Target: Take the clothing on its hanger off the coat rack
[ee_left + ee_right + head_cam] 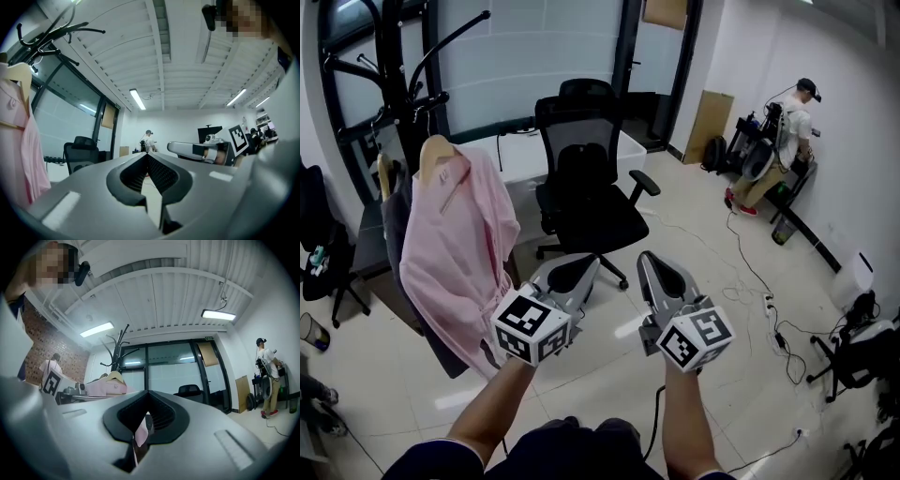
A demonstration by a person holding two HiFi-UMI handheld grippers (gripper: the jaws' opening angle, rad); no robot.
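Hanging on a wooden hanger (436,150) from the black coat rack (394,56), the pink shirt (455,248) is seen at about ten o'clock in the head view, well apart from both grippers. The left gripper (579,269) and the right gripper (654,264) are held side by side near six o'clock, pointed toward a black office chair (591,187) at twelve o'clock. The jaws of each are closed, tip against tip, with nothing gripped. A pink sliver is seen in the slot behind the right tips; what it is cannot be told. A person (778,150) stands at two o'clock

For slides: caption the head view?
Left tongs and right tongs closed, apart from pink shirt on coat rack.
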